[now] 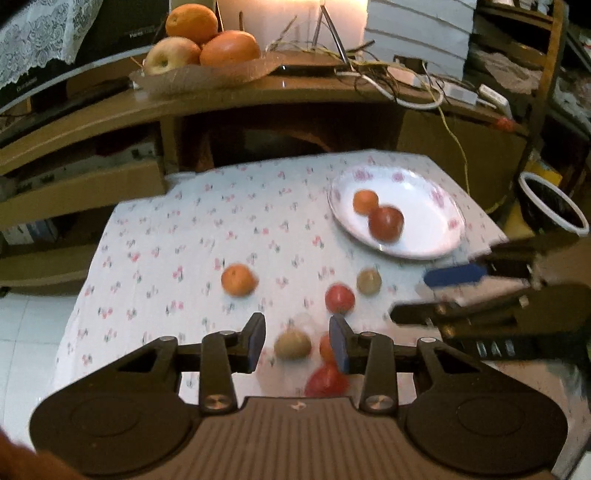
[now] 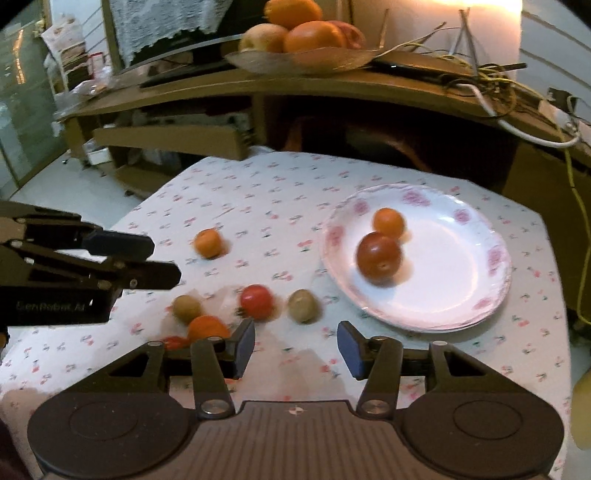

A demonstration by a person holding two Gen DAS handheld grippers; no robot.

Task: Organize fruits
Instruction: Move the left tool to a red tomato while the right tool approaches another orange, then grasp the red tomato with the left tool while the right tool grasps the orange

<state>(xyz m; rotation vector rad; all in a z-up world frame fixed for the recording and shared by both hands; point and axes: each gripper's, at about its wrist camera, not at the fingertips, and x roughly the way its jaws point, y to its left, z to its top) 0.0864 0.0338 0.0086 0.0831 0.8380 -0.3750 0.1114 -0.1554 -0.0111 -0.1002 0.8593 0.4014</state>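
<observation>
My light is warm and dim, coming mostly from a glowing lamp (image 1: 291, 18) at the top of both views, blown out to near white, with the shelves (image 1: 74, 192) beneath sinking into murk. Motion blur smears the 2 fruits on the plate (image 2: 476, 295) and the loose ones on the cloth (image 1: 166, 240). Fisheye bending curves the desk edge (image 2: 332, 83), and corners go black.
</observation>
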